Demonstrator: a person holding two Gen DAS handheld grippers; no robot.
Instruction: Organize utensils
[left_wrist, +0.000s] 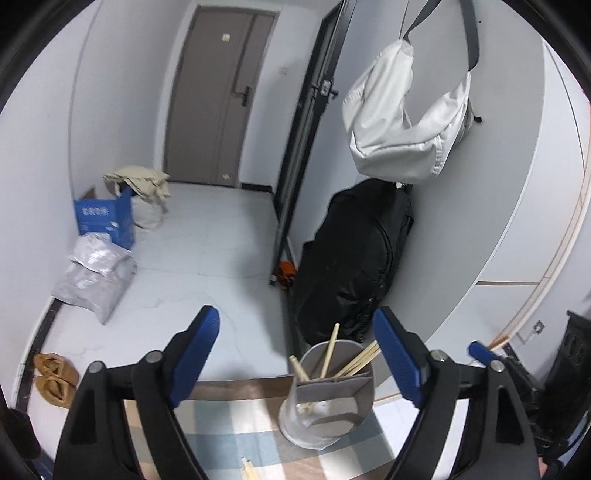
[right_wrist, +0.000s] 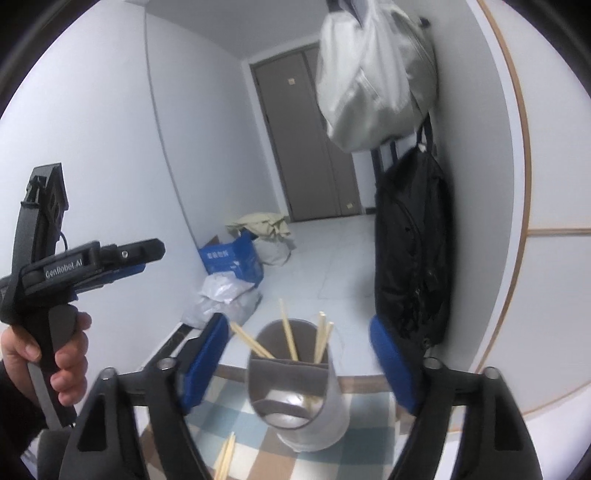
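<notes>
I hold my left gripper (left_wrist: 295, 363) and right gripper (right_wrist: 297, 363) wide apart and empty, because the tall grey metal holder (right_wrist: 310, 406) with thin wooden chopsticks (right_wrist: 288, 336) stands at 12 o'clock near the checked desk's (right_wrist: 229, 410) far edge, while loose wooden chopsticks (right_wrist: 226, 458) wait at 6 o'clock.

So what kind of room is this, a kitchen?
More likely a home entryway: a closed door, slippers on the floor, and bags hung on the wall. No kitchen fittings show.
</notes>
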